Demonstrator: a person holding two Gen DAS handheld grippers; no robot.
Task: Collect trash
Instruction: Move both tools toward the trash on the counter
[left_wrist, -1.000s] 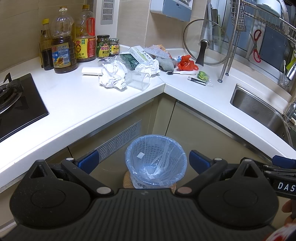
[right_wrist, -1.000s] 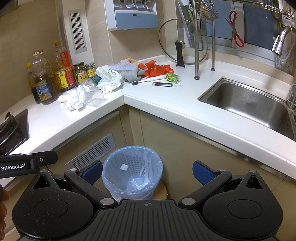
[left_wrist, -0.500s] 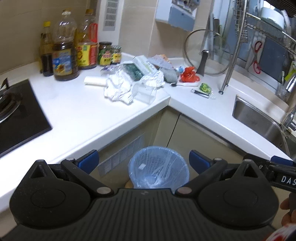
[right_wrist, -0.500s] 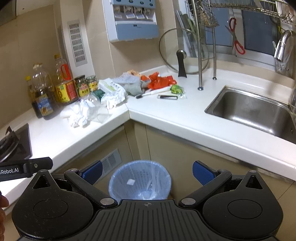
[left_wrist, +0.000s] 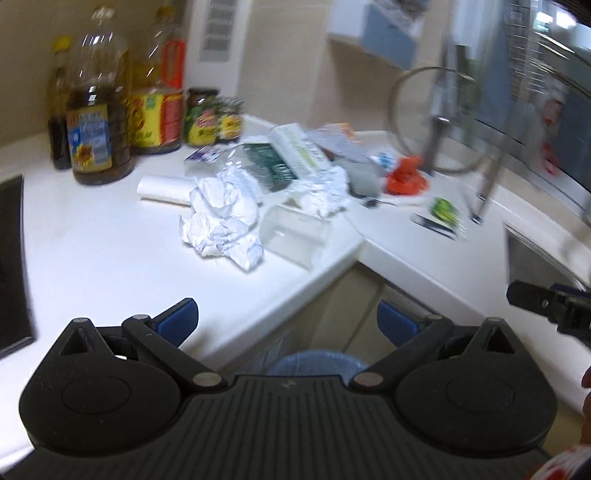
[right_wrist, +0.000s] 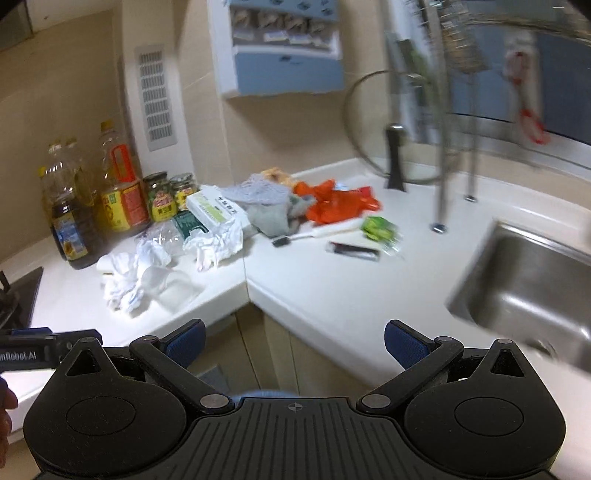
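Left wrist view: crumpled paper (left_wrist: 221, 218) sits mid-frame on the counter (left_wrist: 92, 251), touching a tipped clear cup (left_wrist: 295, 236) near the corner edge; more trash behind it, boxes, orange bag (left_wrist: 406, 179). Bin (left_wrist: 317, 363) is low centre, mostly hidden under the counter lip. Left gripper (left_wrist: 286, 321) wide, empty; right gripper (right_wrist: 293, 341) also wide, empty. Risk: frames are motion-blurred, so a fast reach could knock the cup off the edge. Bare counter at left of frame gives approach room; oil bottles (left_wrist: 96, 125) crowd upper left.
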